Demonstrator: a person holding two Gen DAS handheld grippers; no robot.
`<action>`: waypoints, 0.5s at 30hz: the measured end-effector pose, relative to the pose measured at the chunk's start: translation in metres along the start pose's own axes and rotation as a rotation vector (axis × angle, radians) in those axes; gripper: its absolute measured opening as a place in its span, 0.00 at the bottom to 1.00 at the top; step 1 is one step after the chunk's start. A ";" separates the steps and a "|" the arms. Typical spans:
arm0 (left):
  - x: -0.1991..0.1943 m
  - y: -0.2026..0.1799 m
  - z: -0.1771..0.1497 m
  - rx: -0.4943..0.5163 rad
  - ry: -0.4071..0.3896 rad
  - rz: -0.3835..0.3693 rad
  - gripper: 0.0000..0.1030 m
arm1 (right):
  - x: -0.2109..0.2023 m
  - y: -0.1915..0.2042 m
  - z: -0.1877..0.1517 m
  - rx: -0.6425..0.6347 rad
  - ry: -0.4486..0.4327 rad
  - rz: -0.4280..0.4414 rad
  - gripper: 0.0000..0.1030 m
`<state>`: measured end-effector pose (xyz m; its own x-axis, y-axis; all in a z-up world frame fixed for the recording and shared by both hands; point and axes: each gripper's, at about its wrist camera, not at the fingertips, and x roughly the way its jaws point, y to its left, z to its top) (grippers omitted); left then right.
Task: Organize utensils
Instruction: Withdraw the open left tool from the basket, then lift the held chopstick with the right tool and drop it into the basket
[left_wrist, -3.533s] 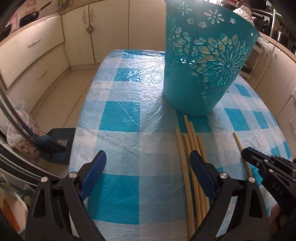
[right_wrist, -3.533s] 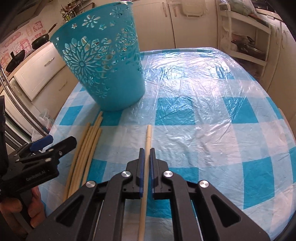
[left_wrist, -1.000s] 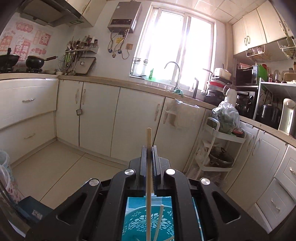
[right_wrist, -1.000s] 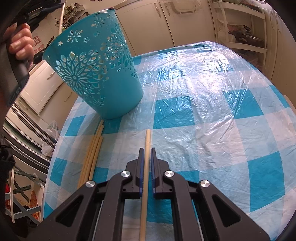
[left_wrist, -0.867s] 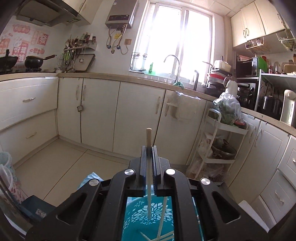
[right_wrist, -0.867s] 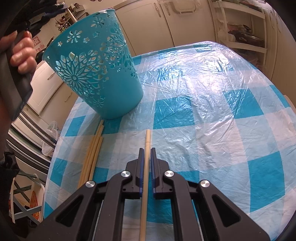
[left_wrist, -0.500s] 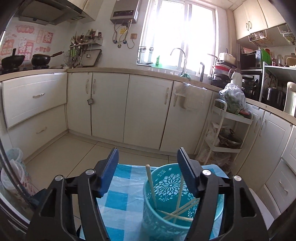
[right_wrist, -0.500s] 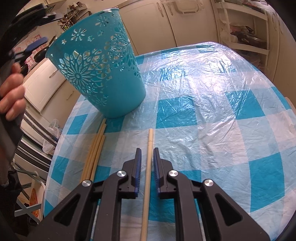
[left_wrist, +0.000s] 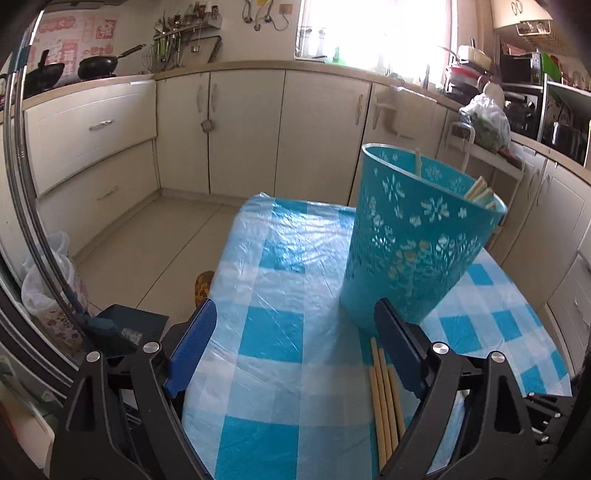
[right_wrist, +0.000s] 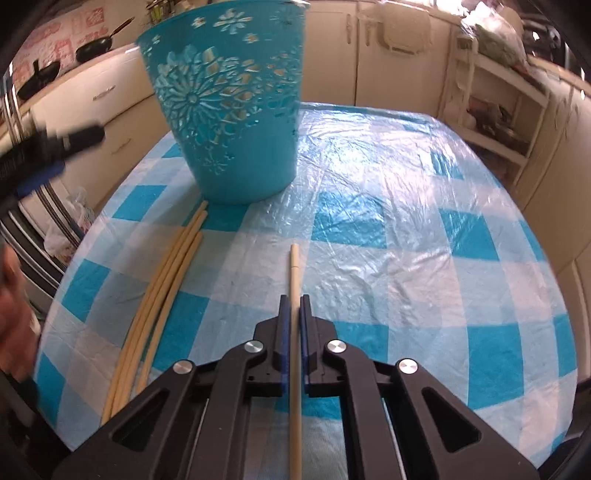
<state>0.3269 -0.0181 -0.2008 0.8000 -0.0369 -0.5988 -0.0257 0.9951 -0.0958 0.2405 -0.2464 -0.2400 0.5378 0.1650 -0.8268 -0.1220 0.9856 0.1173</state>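
Teal basket (left_wrist: 417, 236) stands mid-table; left jaws just spread, empty; right jaws clamp a chopstick (right_wrist: 294, 295).

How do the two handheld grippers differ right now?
The left gripper stands wide open with nothing between its pads, having just opened; the right gripper is shut on a single chopstick. The left hangs above the table beside the teal basket; the right sits low on the tablecloth. Both have blue pads.
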 end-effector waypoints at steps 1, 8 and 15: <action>0.004 -0.003 -0.006 0.012 0.018 -0.003 0.84 | -0.005 -0.007 -0.001 0.031 -0.005 0.027 0.06; 0.025 -0.010 -0.023 0.022 0.116 -0.013 0.87 | -0.057 -0.025 0.005 0.169 -0.152 0.210 0.06; 0.036 -0.004 -0.024 -0.019 0.169 -0.035 0.92 | -0.109 -0.020 0.042 0.223 -0.324 0.339 0.06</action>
<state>0.3413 -0.0258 -0.2415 0.6888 -0.0882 -0.7196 -0.0121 0.9910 -0.1330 0.2190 -0.2826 -0.1293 0.7336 0.4448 -0.5138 -0.1724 0.8531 0.4924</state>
